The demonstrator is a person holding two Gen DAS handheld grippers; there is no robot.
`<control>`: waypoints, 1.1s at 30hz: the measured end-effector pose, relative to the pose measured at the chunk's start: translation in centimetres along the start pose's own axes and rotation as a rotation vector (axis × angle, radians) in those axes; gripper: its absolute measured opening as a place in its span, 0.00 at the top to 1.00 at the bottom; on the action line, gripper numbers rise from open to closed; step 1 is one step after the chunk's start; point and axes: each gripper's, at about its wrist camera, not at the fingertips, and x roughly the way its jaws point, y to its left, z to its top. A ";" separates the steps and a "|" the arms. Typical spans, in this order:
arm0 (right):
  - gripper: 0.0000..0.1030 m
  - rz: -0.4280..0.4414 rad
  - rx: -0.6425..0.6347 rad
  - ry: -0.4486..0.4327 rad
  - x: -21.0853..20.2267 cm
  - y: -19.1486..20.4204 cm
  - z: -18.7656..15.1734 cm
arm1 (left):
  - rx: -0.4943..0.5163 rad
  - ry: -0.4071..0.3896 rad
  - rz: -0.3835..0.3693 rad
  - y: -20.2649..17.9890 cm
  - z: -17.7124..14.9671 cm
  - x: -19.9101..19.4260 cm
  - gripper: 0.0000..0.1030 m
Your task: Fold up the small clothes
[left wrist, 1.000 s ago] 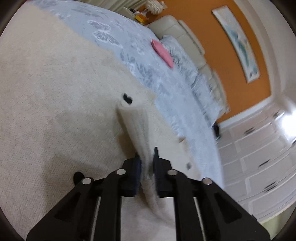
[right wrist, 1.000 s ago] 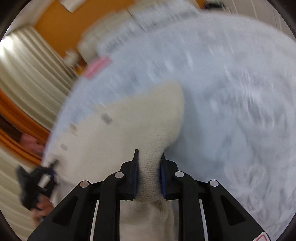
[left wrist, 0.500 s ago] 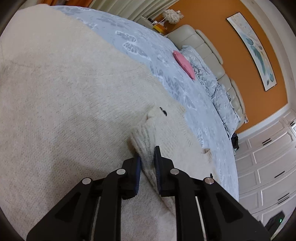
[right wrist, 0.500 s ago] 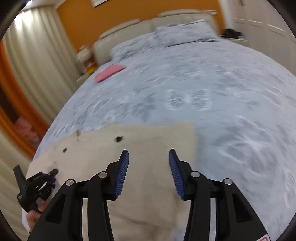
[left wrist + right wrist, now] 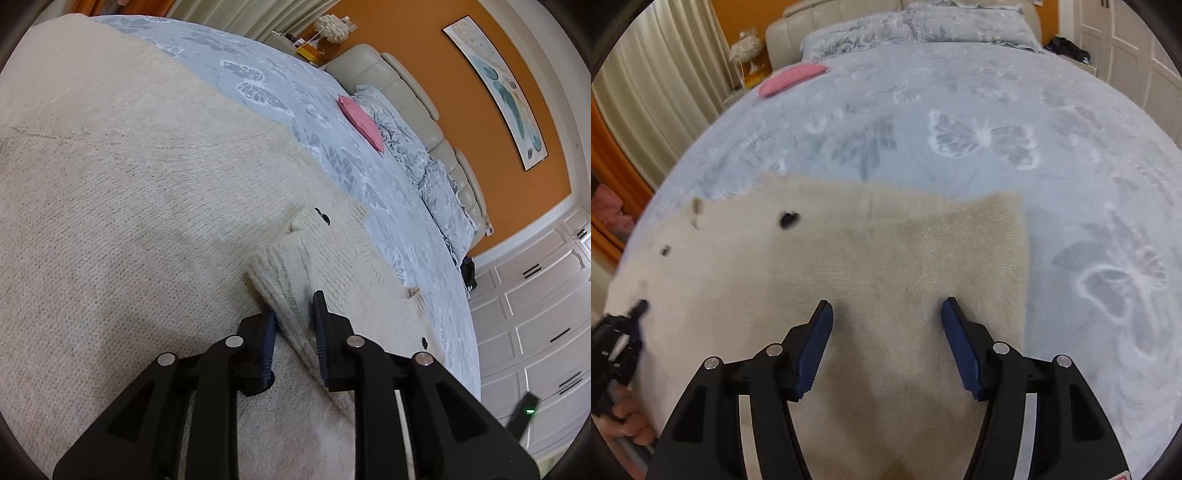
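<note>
A cream knit cardigan [image 5: 129,192] with small black buttons lies spread on the blue-grey butterfly bedspread [image 5: 266,99]. My left gripper [image 5: 293,314] is shut on a ribbed edge of the cardigan [image 5: 284,280], low over the fabric. In the right wrist view the cardigan [image 5: 886,251] lies flat with a folded panel at its right. My right gripper [image 5: 886,314] is open and empty just above it. The left gripper also shows at the far left of that view [image 5: 617,339], in a hand.
A pink cloth [image 5: 360,120] lies near the grey pillows [image 5: 443,188] and cream headboard [image 5: 406,92]. White cabinet doors [image 5: 535,314] stand to the right of the bed. Curtains [image 5: 646,85] hang on the left. Bare bedspread [image 5: 1089,221] extends right of the cardigan.
My right gripper has let go of the cardigan edge and opened wide; the folded panel now lies flat. My left gripper has lowered its held ribbed edge onto the cardigan.
</note>
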 end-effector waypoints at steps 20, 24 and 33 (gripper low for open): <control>0.94 0.005 0.030 0.422 -14.8 -2.1 -20.2 | -0.094 0.026 -0.059 -0.9 0.0 -1.7 0.38; 0.84 -0.013 0.090 0.463 -12.6 -3.2 -20.5 | -0.248 -0.032 -0.067 1.2 1.8 -3.9 0.31; 0.38 -0.012 -0.103 0.003 -12.8 3.4 -11.5 | -0.541 -0.454 0.264 16.9 11.8 -16.6 0.10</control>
